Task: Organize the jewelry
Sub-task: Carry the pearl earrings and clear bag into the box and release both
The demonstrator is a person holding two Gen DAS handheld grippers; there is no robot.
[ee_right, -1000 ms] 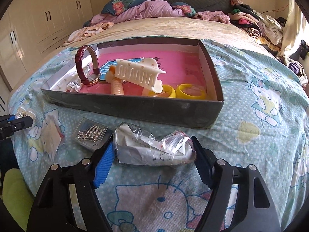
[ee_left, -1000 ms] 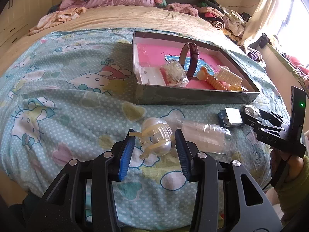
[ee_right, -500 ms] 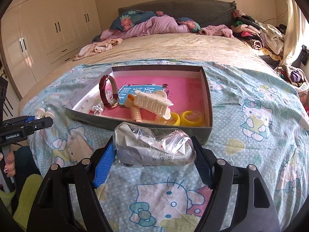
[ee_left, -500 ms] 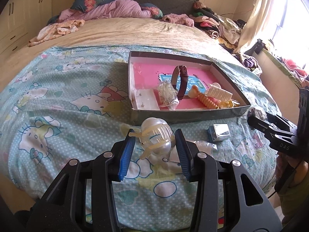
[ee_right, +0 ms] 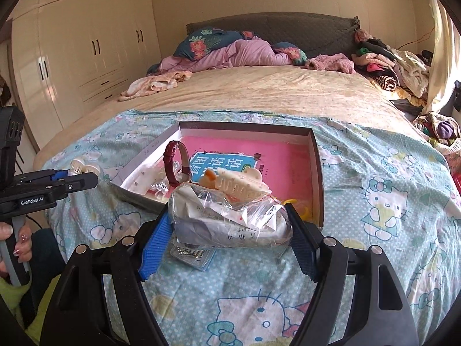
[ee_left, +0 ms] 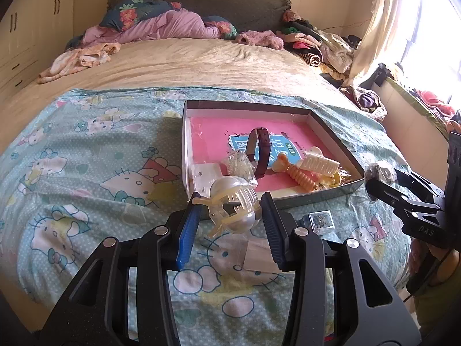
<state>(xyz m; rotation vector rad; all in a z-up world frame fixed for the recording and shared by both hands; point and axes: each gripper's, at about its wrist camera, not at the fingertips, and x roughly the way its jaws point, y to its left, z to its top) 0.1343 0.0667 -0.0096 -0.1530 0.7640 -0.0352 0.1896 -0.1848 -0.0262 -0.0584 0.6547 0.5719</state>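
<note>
Left wrist view: the left claw (ee_left: 229,216) is clenched on a pearly cream plastic hair clip (ee_left: 233,204), its long axis going across between the fingers and its teeth pointing to the right. It hangs above the bed, at the near left corner of the shallow grey cardboard box with pink bottom (ee_left: 334,135). The right claw (ee_right: 227,230) grasps a crumpled clear plastic bag with paper inside (ee_right: 230,219), long axis also crosswise, above the near edge of that box.
</note>
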